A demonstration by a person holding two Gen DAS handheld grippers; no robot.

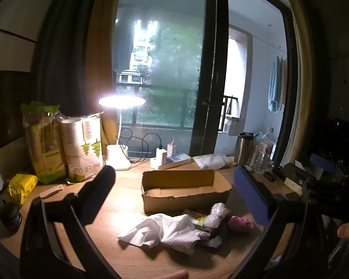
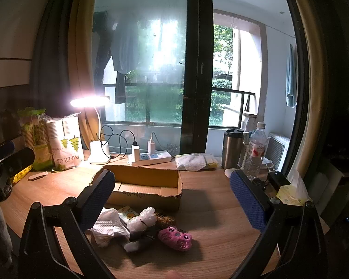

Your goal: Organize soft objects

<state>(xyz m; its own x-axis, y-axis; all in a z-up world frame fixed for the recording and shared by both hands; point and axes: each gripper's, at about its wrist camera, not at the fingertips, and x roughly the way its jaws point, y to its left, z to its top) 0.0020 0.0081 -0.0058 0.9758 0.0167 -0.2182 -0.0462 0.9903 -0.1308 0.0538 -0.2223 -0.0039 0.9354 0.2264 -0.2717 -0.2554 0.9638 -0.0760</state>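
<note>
Both grippers (image 1: 174,186) (image 2: 172,193) gape empty; crumpled white cloth (image 1: 165,232), fuzzy pink toy (image 2: 175,237) before cardboard box (image 2: 146,188).

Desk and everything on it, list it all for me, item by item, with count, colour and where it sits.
cardboard box: one, brown, open, mid-desk, nothing seen inside
white cloth: one, crumpled, in front of the box
plastic wrap bundle: one, clear white, in the pile beside the cloth
pink plush toy: one, right end of the pile
desk lamp: one, white, lit, back left
paper cup packs: two, back left
power strip: one, white, by the window
steel tumbler: one, back right
water bottle: one, clear, beside the tumbler
left gripper: open, above the pile
right gripper: open, above the pile
</note>
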